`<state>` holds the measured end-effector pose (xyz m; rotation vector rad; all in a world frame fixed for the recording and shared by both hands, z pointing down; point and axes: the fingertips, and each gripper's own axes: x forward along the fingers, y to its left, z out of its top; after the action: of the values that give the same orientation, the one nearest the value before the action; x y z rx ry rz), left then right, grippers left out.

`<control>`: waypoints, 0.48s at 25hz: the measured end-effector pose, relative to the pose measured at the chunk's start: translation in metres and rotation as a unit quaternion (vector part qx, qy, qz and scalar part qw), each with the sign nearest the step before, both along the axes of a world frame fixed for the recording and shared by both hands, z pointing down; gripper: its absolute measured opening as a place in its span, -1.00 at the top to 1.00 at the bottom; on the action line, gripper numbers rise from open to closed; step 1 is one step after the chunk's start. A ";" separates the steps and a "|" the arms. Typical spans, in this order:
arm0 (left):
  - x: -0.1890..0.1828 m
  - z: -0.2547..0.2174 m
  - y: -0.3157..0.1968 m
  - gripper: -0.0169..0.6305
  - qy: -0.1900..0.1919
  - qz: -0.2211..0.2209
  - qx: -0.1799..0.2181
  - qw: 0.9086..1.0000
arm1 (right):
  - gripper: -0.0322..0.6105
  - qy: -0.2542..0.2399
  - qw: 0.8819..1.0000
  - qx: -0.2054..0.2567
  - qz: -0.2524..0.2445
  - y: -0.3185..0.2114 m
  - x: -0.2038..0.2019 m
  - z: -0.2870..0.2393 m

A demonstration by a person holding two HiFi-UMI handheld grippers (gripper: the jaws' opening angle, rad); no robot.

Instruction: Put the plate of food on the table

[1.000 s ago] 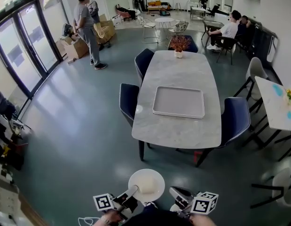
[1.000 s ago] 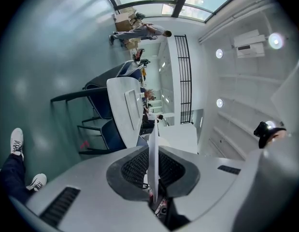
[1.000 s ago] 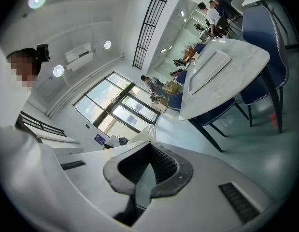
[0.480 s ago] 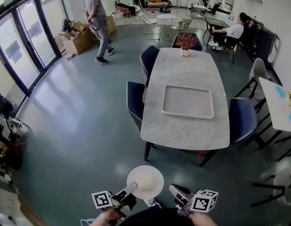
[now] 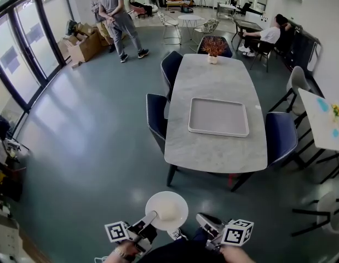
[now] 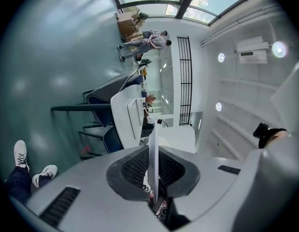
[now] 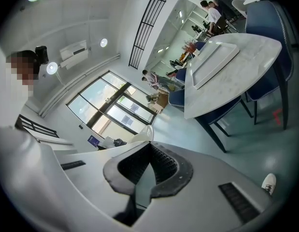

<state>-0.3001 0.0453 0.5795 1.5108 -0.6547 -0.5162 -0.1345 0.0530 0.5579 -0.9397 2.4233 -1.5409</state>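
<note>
A white plate (image 5: 166, 210) with a pale mound of food hangs low in the head view, over the floor in front of the grey marble table (image 5: 213, 147). My left gripper (image 5: 149, 222) is shut on the plate's left rim. In the left gripper view the plate (image 6: 152, 134) stands edge-on between the dark pads of that gripper (image 6: 153, 151). My right gripper (image 5: 205, 222) is shut beside the plate with nothing between its pads. In the right gripper view the plate (image 7: 143, 133) shows just past its tips (image 7: 149, 146), and the table (image 7: 236, 66) is ahead.
A light rectangular tray (image 5: 218, 116) lies mid-table, with a potted plant (image 5: 213, 47) at the far end. Dark blue chairs (image 5: 156, 119) stand on both sides of the table. Two people (image 5: 117, 15) stand by boxes at the far left. A second table (image 5: 322, 119) is at the right.
The table has drawn a little nearer in the head view. The standing people at the back have walked to the right. The plate stays in the left gripper.
</note>
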 end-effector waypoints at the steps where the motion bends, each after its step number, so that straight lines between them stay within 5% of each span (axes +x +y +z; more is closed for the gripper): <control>1: 0.000 0.000 -0.001 0.85 0.002 0.000 0.001 1.000 | 0.87 0.001 1.000 0.000 0.000 -0.001 0.000 0.000; 12: -0.004 -0.012 -0.016 0.85 0.016 -0.029 0.017 0.999 | 0.87 -0.004 1.000 0.003 -0.016 -0.014 -0.006 -0.011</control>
<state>-0.3045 0.0294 0.5674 1.5166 -0.6701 -0.5968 -0.1408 0.0393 0.5471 -0.8970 2.4474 -1.5450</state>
